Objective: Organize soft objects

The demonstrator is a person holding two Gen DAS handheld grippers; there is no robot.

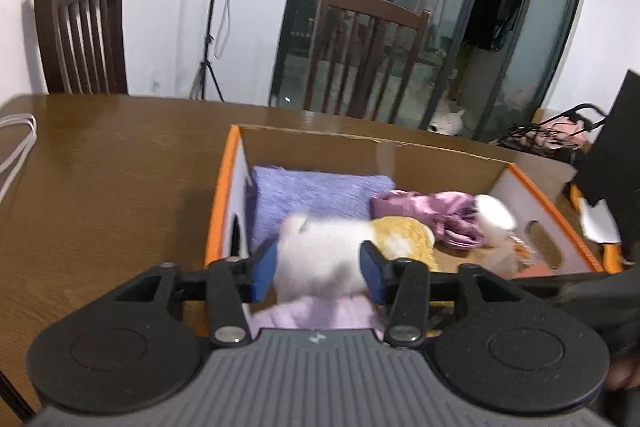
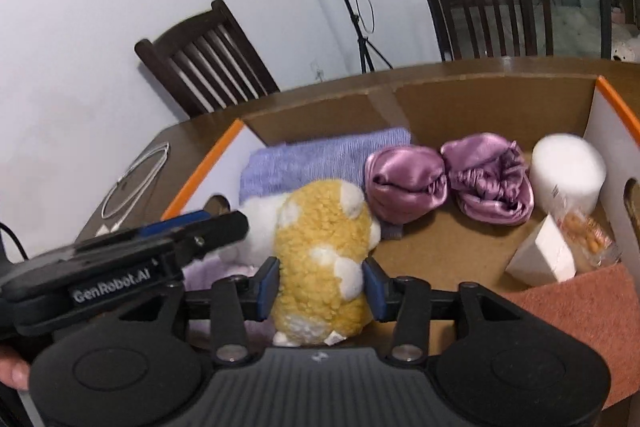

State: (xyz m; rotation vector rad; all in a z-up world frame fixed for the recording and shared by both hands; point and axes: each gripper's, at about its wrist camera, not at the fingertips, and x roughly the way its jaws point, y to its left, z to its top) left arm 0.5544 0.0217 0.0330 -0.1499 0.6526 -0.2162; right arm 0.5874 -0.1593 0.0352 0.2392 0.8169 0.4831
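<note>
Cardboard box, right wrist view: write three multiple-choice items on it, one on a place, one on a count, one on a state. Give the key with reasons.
1. Where does the lavender towel lie?
A. On the table outside the box
B. Over a chair back
C. Inside the cardboard box, at its far left

2. How many purple satin bundles are in the box?
A. Two
B. One
C. Four

3. How does the white roll sit?
A. Lying on its side
B. Standing on end
C. Crushed flat

Key:
1 C, the towel lies between the box's left wall and the satin.
2 A, two rolled satin pieces sit side by side, the second at.
3 B, its round flat top faces up near the right wall.
</note>
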